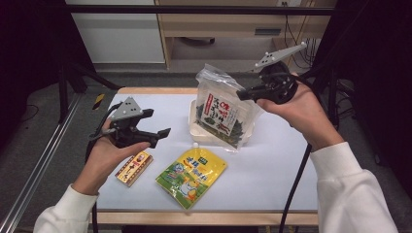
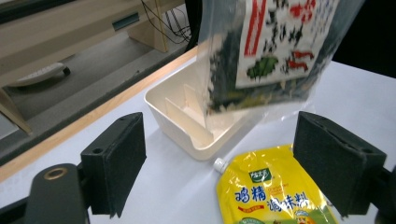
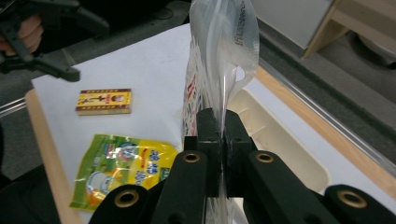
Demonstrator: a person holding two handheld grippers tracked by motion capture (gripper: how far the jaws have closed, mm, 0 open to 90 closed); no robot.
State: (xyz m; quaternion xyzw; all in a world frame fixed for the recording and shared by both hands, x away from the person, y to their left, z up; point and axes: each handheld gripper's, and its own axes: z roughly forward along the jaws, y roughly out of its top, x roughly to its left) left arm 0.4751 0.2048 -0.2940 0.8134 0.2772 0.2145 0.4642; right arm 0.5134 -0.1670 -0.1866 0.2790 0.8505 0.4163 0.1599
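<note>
My right gripper (image 1: 241, 95) is shut on the upper edge of a clear bag of dark seaweed (image 1: 221, 114) with a white, red and black label. The bag hangs over a white divided tray (image 1: 198, 132). In the right gripper view the jaws (image 3: 223, 126) pinch the crinkled plastic of the bag (image 3: 219, 56). My left gripper (image 1: 158, 123) is held above the table's left side, open, with nothing between its jaws (image 2: 219, 163). Ahead of it are the bag (image 2: 275, 46) and the tray (image 2: 173, 100).
A yellow spouted pouch (image 1: 192, 177) lies flat near the front edge, in front of the tray. A small yellow and red box (image 1: 133, 167) lies to its left, under my left hand. The white table top ends in a wooden rim at the back (image 1: 155, 90).
</note>
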